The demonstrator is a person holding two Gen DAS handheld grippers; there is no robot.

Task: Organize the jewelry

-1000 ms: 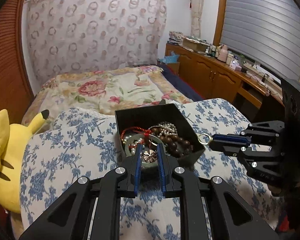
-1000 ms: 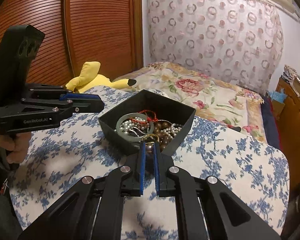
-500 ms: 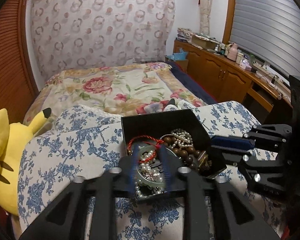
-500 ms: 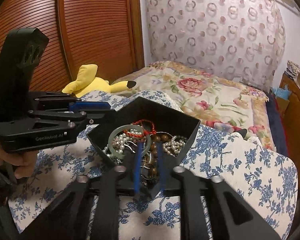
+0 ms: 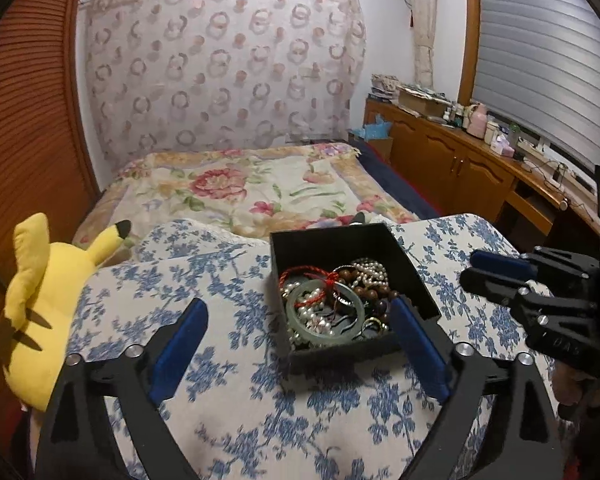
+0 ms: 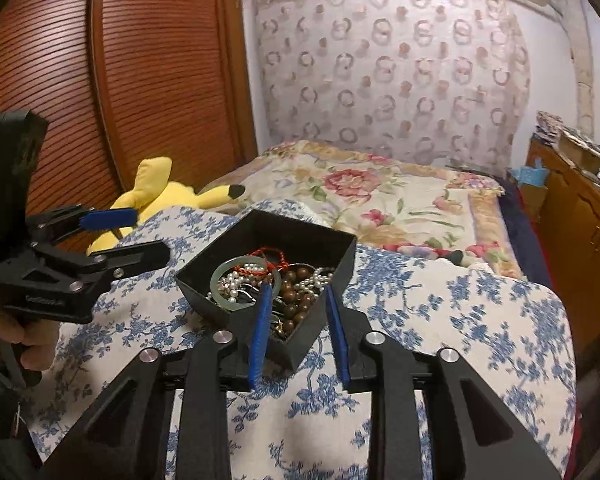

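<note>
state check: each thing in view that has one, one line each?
left hand-held gripper: open wide, jaws just opened, holding nothing
right hand-held gripper: partly open, jaws just opened, near corner of the box between them, no grip
black box: lidless, upright on the floral cloth, full of tangled jewelry
green bangle: in the box, lying on top, pearls across it
yellow plush toy: lying at the cloth's edge

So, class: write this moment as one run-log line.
left gripper: just opened wide, empty | right gripper: just opened partway, empty | black box: on floral cloth, holding jade bangle, beads
</note>
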